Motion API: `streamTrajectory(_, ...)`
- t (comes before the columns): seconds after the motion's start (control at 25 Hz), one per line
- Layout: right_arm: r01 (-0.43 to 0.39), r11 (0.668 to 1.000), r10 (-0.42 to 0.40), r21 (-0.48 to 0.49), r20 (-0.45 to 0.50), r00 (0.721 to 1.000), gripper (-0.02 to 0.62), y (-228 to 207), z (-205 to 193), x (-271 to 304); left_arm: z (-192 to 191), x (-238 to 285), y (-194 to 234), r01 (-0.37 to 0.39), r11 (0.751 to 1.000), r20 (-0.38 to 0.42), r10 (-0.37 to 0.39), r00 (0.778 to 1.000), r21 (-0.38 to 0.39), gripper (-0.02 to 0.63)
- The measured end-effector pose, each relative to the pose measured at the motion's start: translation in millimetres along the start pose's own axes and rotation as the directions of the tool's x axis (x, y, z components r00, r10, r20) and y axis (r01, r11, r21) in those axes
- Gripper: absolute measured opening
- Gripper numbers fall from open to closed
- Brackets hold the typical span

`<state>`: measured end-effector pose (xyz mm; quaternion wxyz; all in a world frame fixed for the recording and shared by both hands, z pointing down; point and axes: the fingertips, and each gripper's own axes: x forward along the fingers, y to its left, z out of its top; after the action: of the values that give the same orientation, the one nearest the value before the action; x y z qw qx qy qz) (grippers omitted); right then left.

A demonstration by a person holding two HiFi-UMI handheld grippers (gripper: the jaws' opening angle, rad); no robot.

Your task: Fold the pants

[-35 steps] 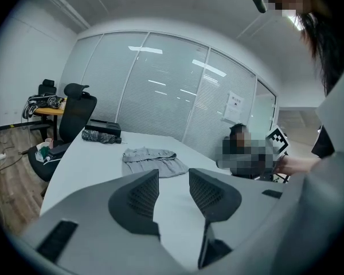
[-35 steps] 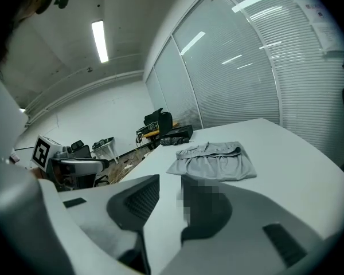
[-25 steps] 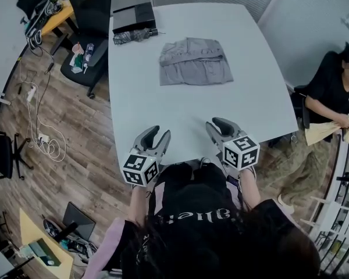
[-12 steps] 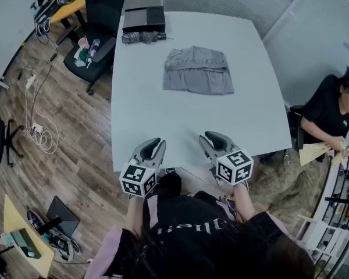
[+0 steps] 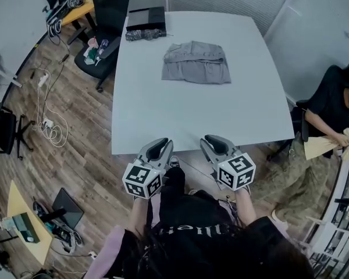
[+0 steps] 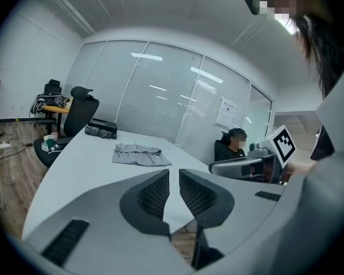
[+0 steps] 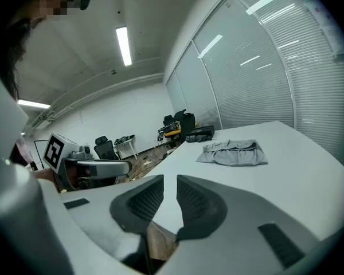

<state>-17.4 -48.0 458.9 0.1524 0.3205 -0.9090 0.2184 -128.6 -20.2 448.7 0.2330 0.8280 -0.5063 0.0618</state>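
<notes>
The grey pants point(image 5: 196, 63) lie folded into a compact rectangle on the far half of the white table point(image 5: 192, 115); they also show as pants point(image 6: 136, 154) and pants point(image 7: 234, 152) in the gripper views. Both grippers hover at the table's near edge, far from the cloth. My left gripper point(image 5: 158, 149) point(image 6: 174, 173) has its jaws closing to a narrow gap with nothing between them. My right gripper point(image 5: 212, 144) point(image 7: 170, 180) is closing too, and its jaws are empty.
A black box point(image 5: 146, 18) and a folded umbrella point(image 5: 144, 34) sit at the table's far left corner. A black office chair point(image 5: 107, 16) stands to the table's left, with cables point(image 5: 46, 127) on the wood floor. A seated person point(image 5: 331, 109) handles yellow cloth at the right.
Both grippers have drawn back from over the table to its near edge, close to the person's body. The jaws of each have narrowed. The pants have not moved.
</notes>
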Motion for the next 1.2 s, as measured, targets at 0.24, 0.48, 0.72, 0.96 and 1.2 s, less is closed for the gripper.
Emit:
streamTrajectory(0.24, -0.028, 0.999, 0.028, -0.016, 0.018, 0.999, 0.069, 22, -31, -46, -17, -30, -49, -0.011, 1.000, 0.012, 0.011, 1.000, 0.009, 0.071)
streamTrajectory(0.48, -0.070, 0.997, 0.071, -0.023, 0.040, 0.997, 0.061, 39, -57, -82, -42, -50, -86, -0.042, 0.999, 0.007, 0.042, 0.999, 0.023, 0.071)
streamTrajectory(0.72, -0.102, 0.994, 0.104, -0.050, 0.034, 0.994, 0.046, 63, -80, -109, -66, -77, -114, -0.072, 0.997, 0.000, 0.072, 0.997, 0.033, 0.071)
streamTrajectory(0.96, -0.124, 0.989, 0.127, -0.083, 0.043, 0.991, 0.035, 81, -90, -130, -78, -102, -130, -0.100, 0.994, 0.016, 0.099, 0.995, 0.045, 0.071)
streamTrajectory(1.2, -0.135, 0.986, 0.142, -0.103, 0.066, 0.988, 0.031, 94, -90, -145, -83, -115, -143, -0.100, 0.994, 0.032, 0.098, 0.995, 0.050, 0.069)
